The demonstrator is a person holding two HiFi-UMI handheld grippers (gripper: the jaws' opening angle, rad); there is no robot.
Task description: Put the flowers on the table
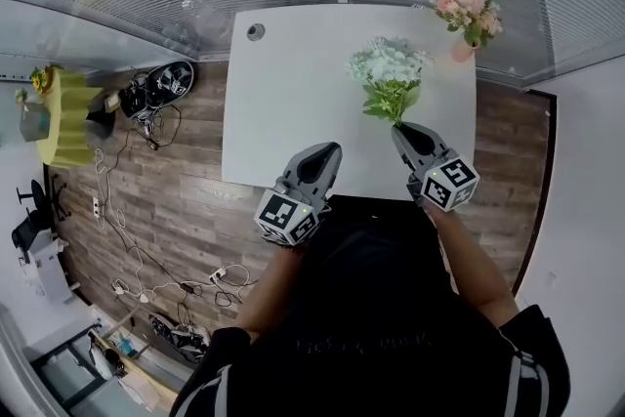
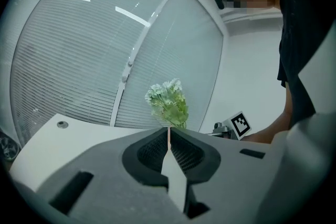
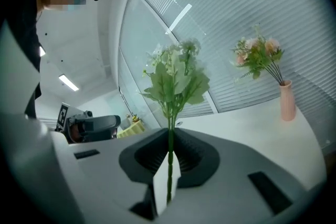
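A bunch of white flowers with green leaves (image 1: pixel 389 73) is held over the white table (image 1: pixel 293 103). My right gripper (image 1: pixel 404 134) is shut on its green stem, which runs up between the jaws in the right gripper view to the bunch of white flowers (image 3: pixel 174 78). My left gripper (image 1: pixel 326 154) hovers at the table's near edge, shut with nothing in it. In the left gripper view the same bunch of white flowers (image 2: pixel 168 103) shows beyond the closed jaws, and the right gripper's marker cube (image 2: pixel 240 124) sits to the right.
A pink vase with pink flowers (image 1: pixel 469 15) stands at the table's far right corner, also as the pink vase (image 3: pixel 286 99) in the right gripper view. A round cable hole (image 1: pixel 255 31) is at the far left corner. Blinds back the table. Cables (image 1: pixel 146 210) lie on the wooden floor to the left.
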